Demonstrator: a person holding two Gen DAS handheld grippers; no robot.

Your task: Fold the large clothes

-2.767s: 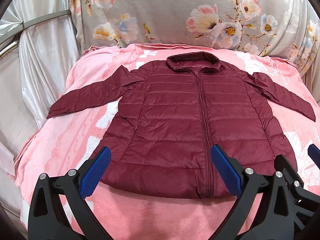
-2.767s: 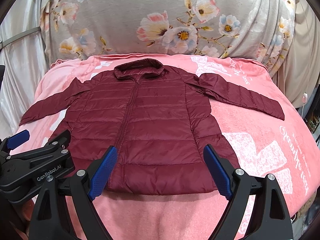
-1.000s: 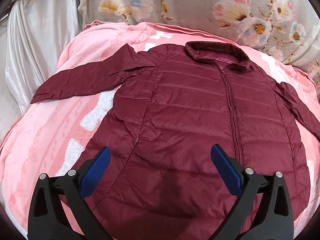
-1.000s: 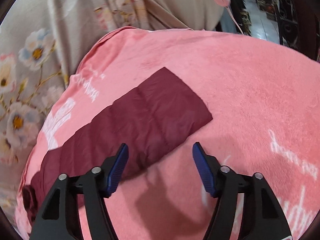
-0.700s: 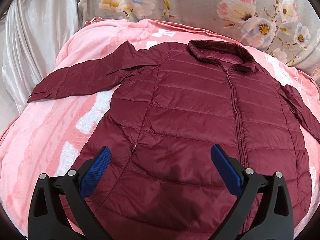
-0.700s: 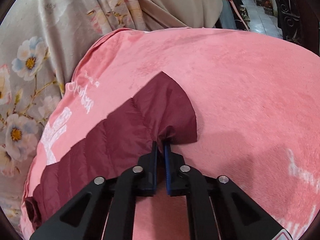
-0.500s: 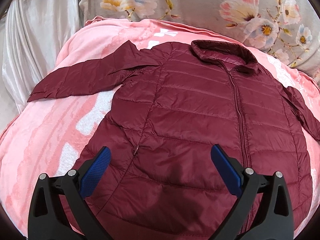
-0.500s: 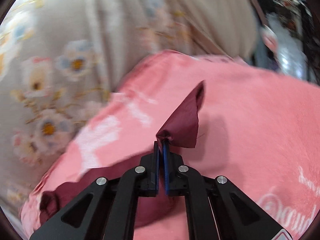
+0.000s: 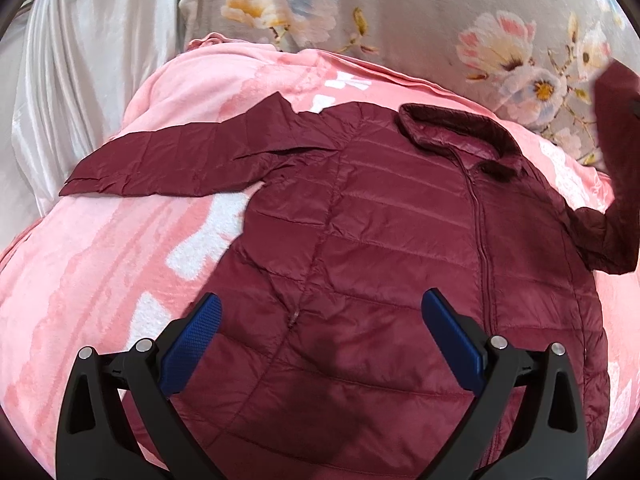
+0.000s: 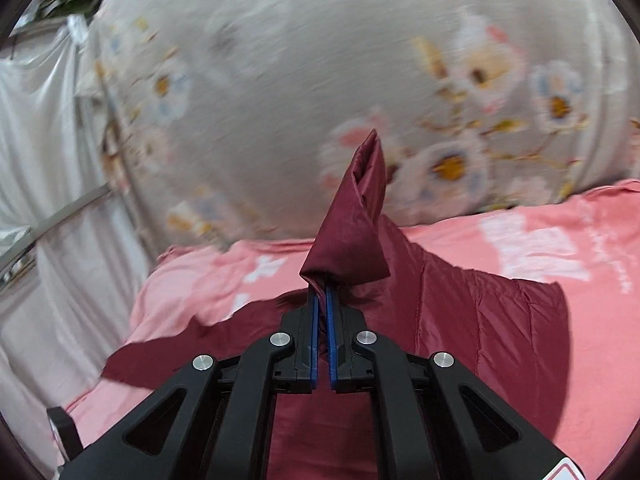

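Right claw (image 10: 322, 292) clenched on the jacket's sleeve cuff (image 10: 352, 240) — left claw (image 9: 320, 332) spread wide, empty, above the jacket (image 9: 380, 260).

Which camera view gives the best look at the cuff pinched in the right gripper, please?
The right wrist view: the cuff sits centred, bunched between the shut right gripper. The left wrist view shows only the raised sleeve at its right edge.

My left gripper (image 9: 320, 330) shows two matte black fingers, each a slim frame with a triangular cutout, round silver screws at the joints and a dimpled blue pad (image 9: 192, 342) on the inner face. My right gripper (image 10: 322, 292) is built the same: black linkage arms, four silver screws in a row, blue pad edges, and a red-and-white sticker corner at lower right.
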